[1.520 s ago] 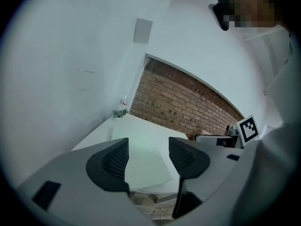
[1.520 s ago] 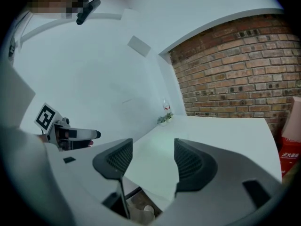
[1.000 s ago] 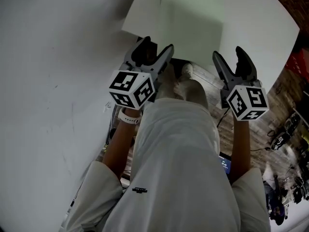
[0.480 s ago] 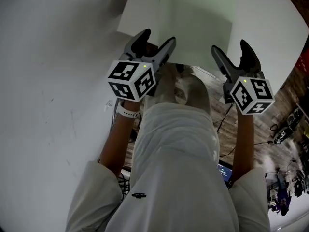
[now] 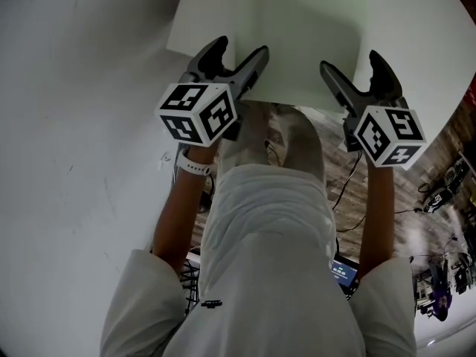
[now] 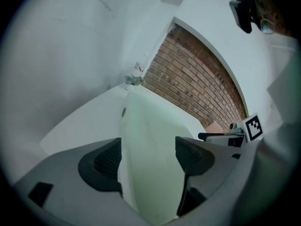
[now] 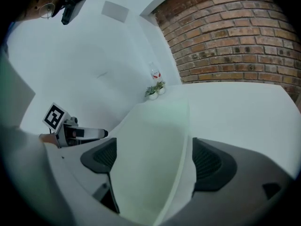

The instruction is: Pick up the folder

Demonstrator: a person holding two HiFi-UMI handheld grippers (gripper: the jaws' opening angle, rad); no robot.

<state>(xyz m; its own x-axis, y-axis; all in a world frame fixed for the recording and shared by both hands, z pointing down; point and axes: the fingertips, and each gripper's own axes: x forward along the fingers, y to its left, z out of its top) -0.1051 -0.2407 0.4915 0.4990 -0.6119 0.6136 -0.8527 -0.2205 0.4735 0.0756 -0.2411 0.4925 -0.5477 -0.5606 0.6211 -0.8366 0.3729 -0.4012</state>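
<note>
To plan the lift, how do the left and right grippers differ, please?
The left gripper is at the folder's near-left end, the right gripper at its near-right. The folder nearly fills the left gripper's gap; the right gripper's shows a white strip too. Both open, jaws just opened further, around the folder.

White round table (image 5: 82, 140) fills the left and top. Wood-plank floor (image 5: 351, 208), crossed by a loose cable (image 5: 343, 183), lies beyond its near edge. Red brick wall (image 7: 235, 36) meets a white wall (image 7: 94, 60). Small potted plants (image 7: 155, 91) stand at the table's far edge.
</note>
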